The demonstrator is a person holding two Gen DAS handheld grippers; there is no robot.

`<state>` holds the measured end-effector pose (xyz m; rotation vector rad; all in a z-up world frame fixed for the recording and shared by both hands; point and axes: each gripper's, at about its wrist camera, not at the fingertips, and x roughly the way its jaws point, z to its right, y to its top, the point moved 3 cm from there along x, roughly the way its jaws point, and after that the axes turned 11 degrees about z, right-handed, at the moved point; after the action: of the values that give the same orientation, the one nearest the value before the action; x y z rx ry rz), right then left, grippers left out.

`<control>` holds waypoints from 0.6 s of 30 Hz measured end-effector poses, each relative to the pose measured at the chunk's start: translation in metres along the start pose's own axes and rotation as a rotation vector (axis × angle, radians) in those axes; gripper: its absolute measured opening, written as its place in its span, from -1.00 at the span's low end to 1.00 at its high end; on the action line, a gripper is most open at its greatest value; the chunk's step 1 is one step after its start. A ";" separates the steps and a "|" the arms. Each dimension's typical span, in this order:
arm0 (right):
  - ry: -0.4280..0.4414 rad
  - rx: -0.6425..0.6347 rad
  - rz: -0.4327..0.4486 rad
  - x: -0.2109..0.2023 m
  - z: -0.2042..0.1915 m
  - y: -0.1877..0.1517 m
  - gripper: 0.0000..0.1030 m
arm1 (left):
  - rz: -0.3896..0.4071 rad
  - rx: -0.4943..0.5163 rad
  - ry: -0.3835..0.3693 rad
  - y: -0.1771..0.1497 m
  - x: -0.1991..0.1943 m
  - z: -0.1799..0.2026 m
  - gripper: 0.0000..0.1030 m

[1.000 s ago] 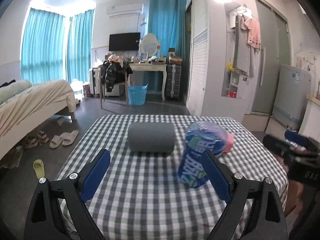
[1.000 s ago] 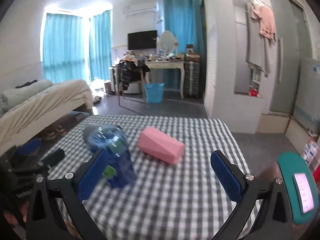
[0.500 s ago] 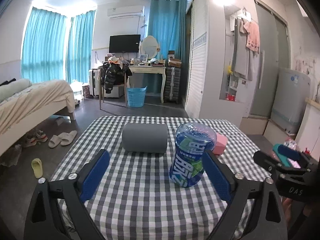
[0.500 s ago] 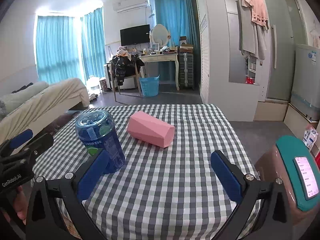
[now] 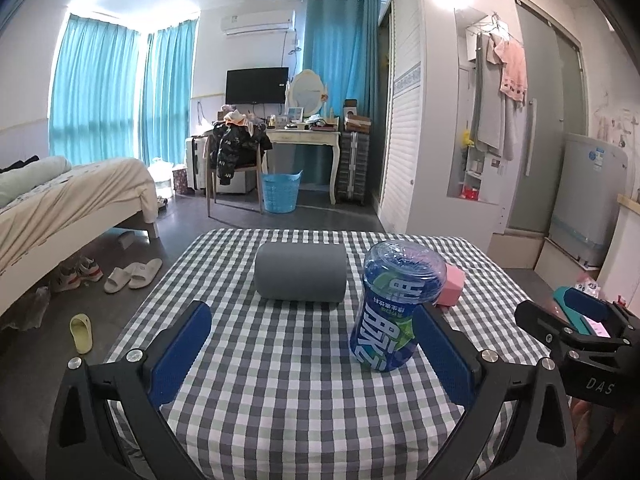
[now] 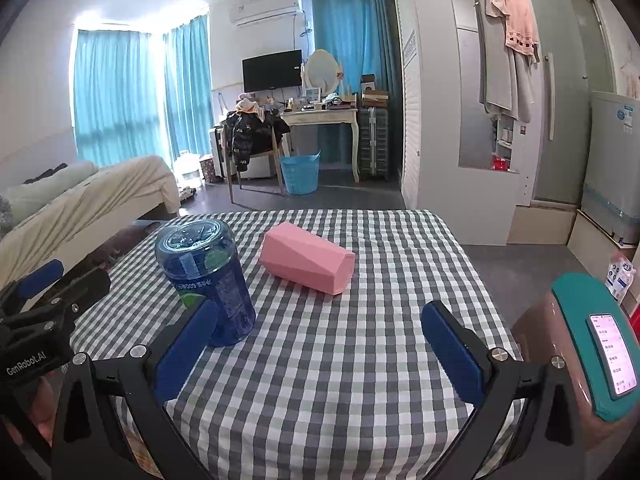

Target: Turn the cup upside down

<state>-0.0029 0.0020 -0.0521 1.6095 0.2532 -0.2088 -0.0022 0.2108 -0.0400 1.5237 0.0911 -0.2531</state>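
Observation:
A blue see-through cup (image 5: 396,304) stands on the checked tablecloth (image 5: 288,380), its ridged closed end up and its label print inverted. It is just beyond the right finger of my left gripper (image 5: 310,332), which is open and holds nothing. A grey cup (image 5: 300,272) lies on its side behind it. In the right wrist view the blue cup (image 6: 208,276) stands past the left finger of my right gripper (image 6: 320,328), also open. A pink cup (image 6: 306,258) lies on its side mid-table.
A phone in a teal case (image 6: 608,352) sits on a brown object off the table's right edge. The other gripper shows at each view's side (image 5: 576,320) (image 6: 44,292). A bed (image 5: 72,200) stands left of the table, with slippers (image 5: 132,274) on the floor.
The blue cup was tilted and blurred by the left gripper's right finger a second ago; now it stands still on the cloth. The right gripper has pulled back slightly.

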 end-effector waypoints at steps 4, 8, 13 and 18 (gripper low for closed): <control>0.006 -0.002 -0.002 0.001 -0.002 0.000 0.99 | -0.007 -0.005 0.007 -0.001 0.001 -0.003 1.00; 0.004 -0.005 0.002 -0.001 -0.002 -0.001 0.99 | -0.006 0.011 0.019 -0.001 0.002 -0.002 1.00; -0.001 -0.006 0.000 0.000 -0.002 0.000 0.99 | -0.011 -0.007 0.018 -0.002 0.002 -0.006 1.00; 0.000 -0.007 -0.003 0.000 -0.003 -0.001 0.99 | -0.009 -0.004 0.020 -0.003 0.001 -0.005 1.00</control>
<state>-0.0032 0.0048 -0.0529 1.6023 0.2559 -0.2104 -0.0012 0.2161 -0.0432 1.5225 0.1143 -0.2455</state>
